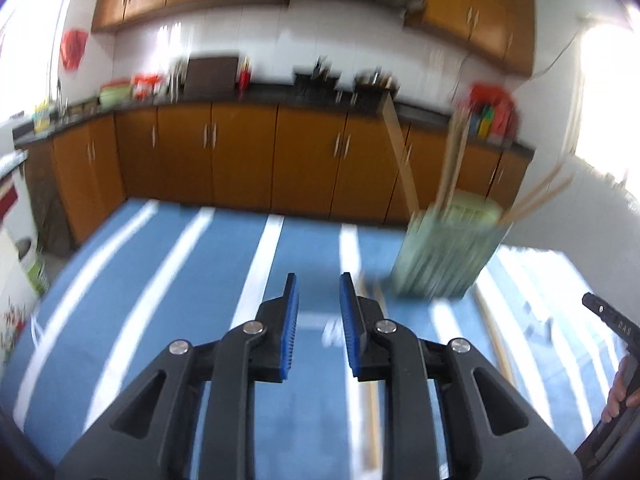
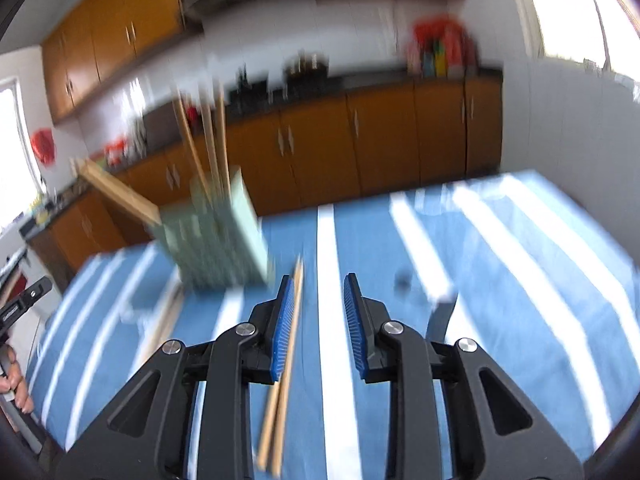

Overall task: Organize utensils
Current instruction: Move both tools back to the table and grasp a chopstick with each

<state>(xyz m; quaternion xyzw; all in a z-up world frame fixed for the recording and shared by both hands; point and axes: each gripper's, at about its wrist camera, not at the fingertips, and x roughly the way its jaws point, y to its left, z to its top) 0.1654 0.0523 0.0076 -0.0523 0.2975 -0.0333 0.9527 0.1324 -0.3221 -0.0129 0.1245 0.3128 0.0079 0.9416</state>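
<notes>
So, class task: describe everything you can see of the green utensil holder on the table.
The green utensil holder is a pale green, boxy container with vertically slotted sides, plastic by its look. It stands upright on the blue-and-white striped tablecloth. Several wooden chopsticks and a flat wooden piece lean out of its open top. Motion blur hides finer detail.

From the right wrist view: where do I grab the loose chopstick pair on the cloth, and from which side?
Grip the chopstick pair mid-length, coming from above with jaws straddling it crosswise. It lies flat on the striped cloth, running along the right gripper fingers beside the left pad, so probably shift slightly left to center it.
</notes>
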